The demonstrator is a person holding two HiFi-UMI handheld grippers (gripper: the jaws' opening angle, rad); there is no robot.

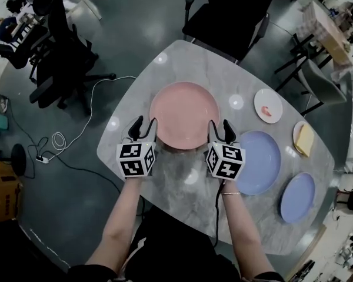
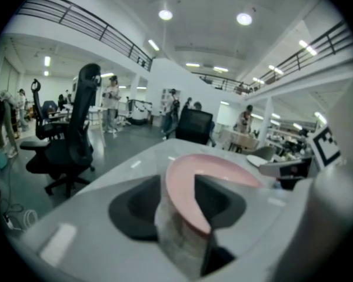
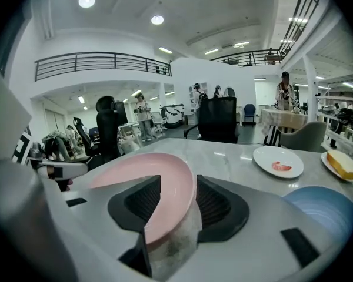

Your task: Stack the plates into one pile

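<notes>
A large pink plate (image 1: 184,115) lies flat on the grey marble table (image 1: 182,184). My left gripper (image 1: 145,125) is at its left edge and my right gripper (image 1: 219,126) at its right edge. In the left gripper view the pink plate's (image 2: 215,168) rim runs between the jaws of the left gripper (image 2: 179,201), which stand wide. The right gripper view shows the pink plate's (image 3: 138,178) rim likewise between the spread jaws of the right gripper (image 3: 177,201). A large blue plate (image 1: 256,160) and a smaller blue plate (image 1: 297,197) lie to the right.
A small white plate (image 1: 267,105) with a red bit of food and a plate with a yellow slab (image 1: 305,138) sit at the table's right side. A black chair (image 1: 235,10) stands behind the table, another office chair (image 1: 59,57) at the left. A cable (image 1: 76,128) lies on the floor.
</notes>
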